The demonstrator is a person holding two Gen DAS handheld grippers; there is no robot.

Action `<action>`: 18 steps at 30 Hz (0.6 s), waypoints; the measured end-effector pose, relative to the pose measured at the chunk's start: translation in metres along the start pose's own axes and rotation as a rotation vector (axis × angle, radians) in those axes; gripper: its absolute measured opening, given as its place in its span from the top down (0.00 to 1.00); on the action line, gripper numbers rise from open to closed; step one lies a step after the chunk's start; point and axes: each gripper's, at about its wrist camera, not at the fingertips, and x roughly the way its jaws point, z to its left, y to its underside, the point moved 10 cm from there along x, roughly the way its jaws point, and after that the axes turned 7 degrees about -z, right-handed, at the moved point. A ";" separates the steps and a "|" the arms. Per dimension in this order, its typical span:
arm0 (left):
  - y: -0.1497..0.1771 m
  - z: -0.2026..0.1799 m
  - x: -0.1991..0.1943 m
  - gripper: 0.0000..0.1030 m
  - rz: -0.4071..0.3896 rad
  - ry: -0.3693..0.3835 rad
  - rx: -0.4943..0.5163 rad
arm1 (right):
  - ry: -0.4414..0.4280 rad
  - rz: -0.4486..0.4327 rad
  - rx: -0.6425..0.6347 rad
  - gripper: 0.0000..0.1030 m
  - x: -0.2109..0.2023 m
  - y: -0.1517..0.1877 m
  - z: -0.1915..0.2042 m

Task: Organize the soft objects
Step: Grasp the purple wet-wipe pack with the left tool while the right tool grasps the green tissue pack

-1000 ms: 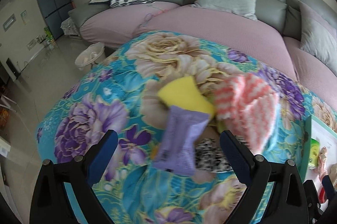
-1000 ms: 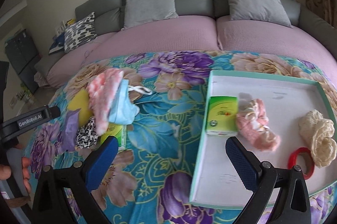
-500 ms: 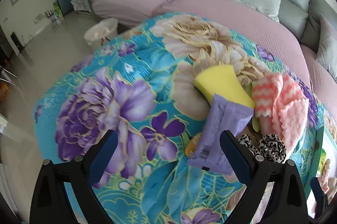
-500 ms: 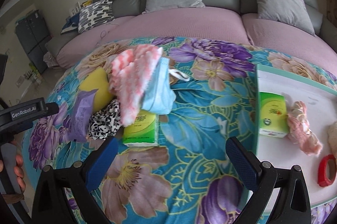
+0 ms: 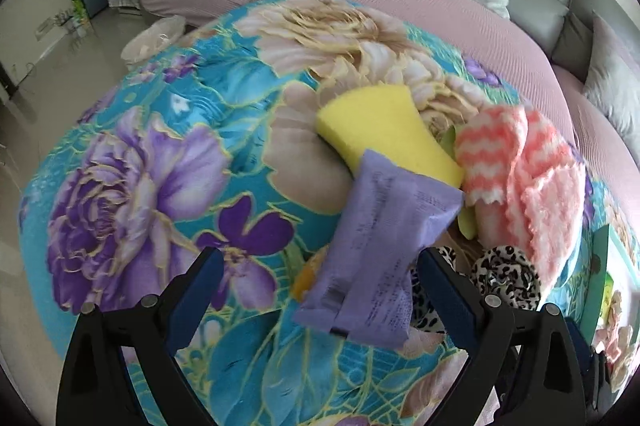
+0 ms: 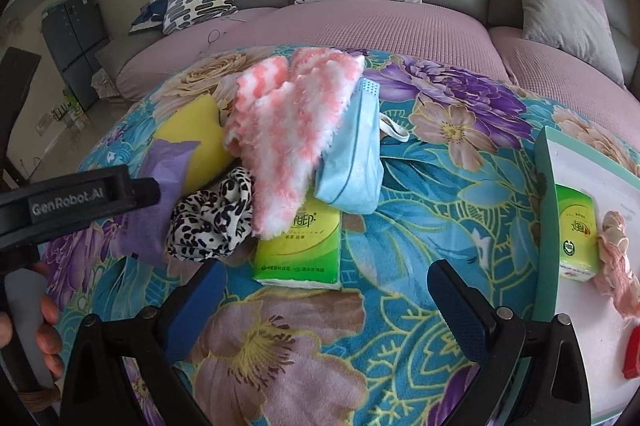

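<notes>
Both views have swung left onto the pile: left tool (image 5: 316, 286), spread and empty, now frames the purple pack (image 5: 376, 258) on the desk (image 5: 132, 154), suggesting pickup next; right tool (image 6: 326, 290) spread, empty.

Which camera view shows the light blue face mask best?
The right wrist view: the light blue face mask lies there, partly under the pink-and-white fluffy cloth. The left wrist view does not show it.

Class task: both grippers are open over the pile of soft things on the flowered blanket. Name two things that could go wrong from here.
1. The purple plastic tissue pack overlaps the yellow sponge; the open left gripper might drag both.
2. The pink-and-white fluffy cloth covers the green tissue packet and blue face mask; lifting one may topple the rest.
</notes>
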 end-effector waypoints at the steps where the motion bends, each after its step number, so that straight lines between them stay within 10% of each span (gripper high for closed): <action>1: 0.002 -0.001 0.003 0.05 0.007 -0.001 0.006 | 0.001 0.000 0.000 0.05 0.001 0.000 0.000; 7: 0.004 -0.003 0.009 0.08 0.014 0.013 0.001 | 0.012 0.012 -0.007 0.17 0.011 0.001 0.001; 18: 0.008 -0.014 0.010 0.44 0.048 0.072 -0.003 | 0.002 0.010 -0.014 0.42 0.014 0.001 0.005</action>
